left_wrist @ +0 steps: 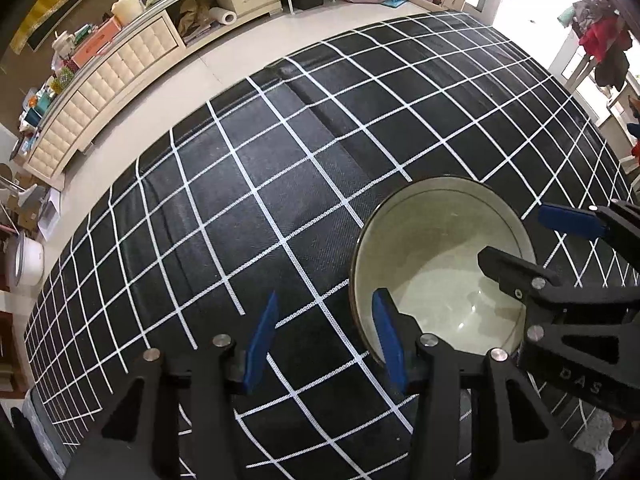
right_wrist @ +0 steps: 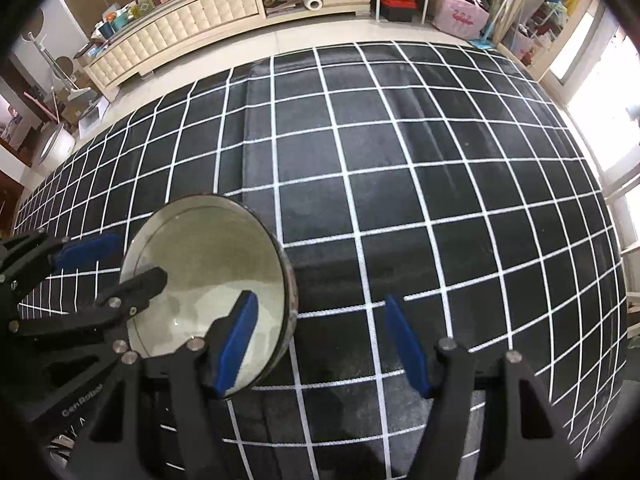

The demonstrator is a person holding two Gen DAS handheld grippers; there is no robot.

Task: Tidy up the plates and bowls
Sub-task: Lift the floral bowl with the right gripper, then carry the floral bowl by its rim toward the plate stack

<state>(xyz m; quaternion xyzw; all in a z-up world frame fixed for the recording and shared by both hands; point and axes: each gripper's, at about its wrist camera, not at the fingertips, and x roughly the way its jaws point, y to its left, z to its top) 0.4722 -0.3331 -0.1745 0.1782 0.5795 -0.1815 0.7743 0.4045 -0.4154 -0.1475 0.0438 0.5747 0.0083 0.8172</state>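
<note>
Both my hand-held grippers, left & right, spread astride bowl rim, not pinching; glazed ceramic, slippery, fragile.

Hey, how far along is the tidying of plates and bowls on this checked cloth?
Nothing looks stacked or put away yet. One bowl sits on the checked cloth. Both hand-held grippers straddle its rim with open jaws, the left on one side, the right opposite. Neither grips it. Left: grasp and move the bowl. No other dishes are in view.

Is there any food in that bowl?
No, the bowl is empty: its pale glazed inside shows bare down to the bottom.
</note>
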